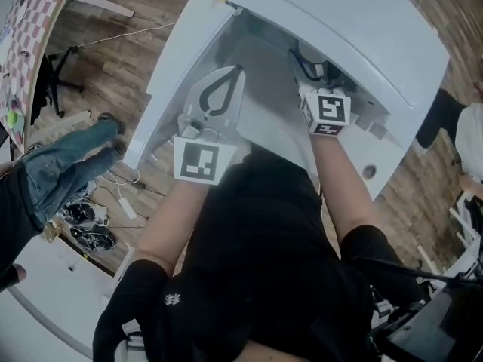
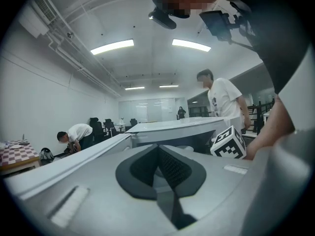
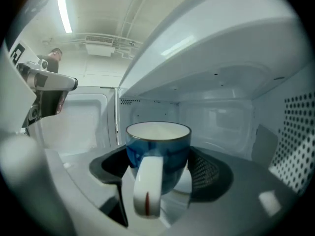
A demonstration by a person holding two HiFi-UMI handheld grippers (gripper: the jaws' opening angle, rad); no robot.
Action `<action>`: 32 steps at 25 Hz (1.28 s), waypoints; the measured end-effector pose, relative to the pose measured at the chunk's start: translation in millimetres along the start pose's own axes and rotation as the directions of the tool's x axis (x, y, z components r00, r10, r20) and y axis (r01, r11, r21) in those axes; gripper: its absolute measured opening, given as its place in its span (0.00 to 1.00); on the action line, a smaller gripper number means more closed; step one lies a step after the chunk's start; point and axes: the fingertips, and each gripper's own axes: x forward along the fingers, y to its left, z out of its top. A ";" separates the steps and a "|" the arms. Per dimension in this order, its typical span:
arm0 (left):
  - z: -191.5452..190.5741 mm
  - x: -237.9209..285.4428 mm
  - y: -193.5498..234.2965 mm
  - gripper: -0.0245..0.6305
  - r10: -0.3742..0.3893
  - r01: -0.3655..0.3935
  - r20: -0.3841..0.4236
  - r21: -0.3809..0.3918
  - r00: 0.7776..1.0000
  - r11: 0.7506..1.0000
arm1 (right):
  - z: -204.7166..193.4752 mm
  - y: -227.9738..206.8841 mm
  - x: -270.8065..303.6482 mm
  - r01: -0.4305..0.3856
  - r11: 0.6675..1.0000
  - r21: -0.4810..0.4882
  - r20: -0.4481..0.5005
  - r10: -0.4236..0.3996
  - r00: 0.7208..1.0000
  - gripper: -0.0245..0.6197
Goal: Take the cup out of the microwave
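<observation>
My right gripper (image 1: 311,70) is inside the microwave (image 1: 362,21), upper centre of the head view, with only its marker cube (image 1: 326,111) and my forearm showing outside the opening. Its own view looks straight into the white cavity (image 3: 216,117). Dead centre of the frame is the cup (image 3: 157,141), blue outside, white inside. Its white handle (image 3: 146,191) points back at the camera. The right gripper (image 3: 160,154) has a dark pad (image 3: 112,167) against the cup's left side and another against its right side, so it's clamped on the cup's body. The cup is upright and inside the microwave. Whether it rests on the cavity floor or is lifted, I can't tell.

The door (image 1: 177,66) is swung open at the left of the head view, and in the right gripper view it fills the left middle.

My left gripper (image 1: 235,74) is centre-left of the head view, just in front of the open door. In its own view the left gripper (image 2: 158,151) has its pads pressed together along the centre line, with nothing between them. That view looks up over the white microwave. The right gripper's marker cube shows at right centre, and a person in a white shirt (image 2: 224,100) stands beyond it.
</observation>
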 end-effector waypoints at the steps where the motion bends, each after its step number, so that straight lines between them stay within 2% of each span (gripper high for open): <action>1: 2.3 -3.3 -2.4 0.05 0.002 -0.002 0.004 -0.004 1.000 1.000 | 0.2 1.2 -5.5 0.000 1.000 0.002 -0.001 0.000 1.000 0.62; 11: 22.4 -33.3 -19.5 0.05 0.004 -0.003 0.041 -0.015 0.999 1.000 | 6.5 17.6 -52.5 0.002 1.000 0.008 0.013 -0.002 1.000 0.62; 21: 32.9 -51.4 -33.3 0.05 -0.002 0.001 0.051 0.013 0.999 1.000 | 6.3 22.2 -86.4 -0.002 1.000 0.015 0.015 0.002 1.000 0.62; 32: 56.7 -72.2 -34.2 0.05 0.002 -0.003 0.091 0.013 0.996 1.000 | 27.1 28.3 -125.3 -0.016 1.000 0.021 0.009 0.016 1.000 0.62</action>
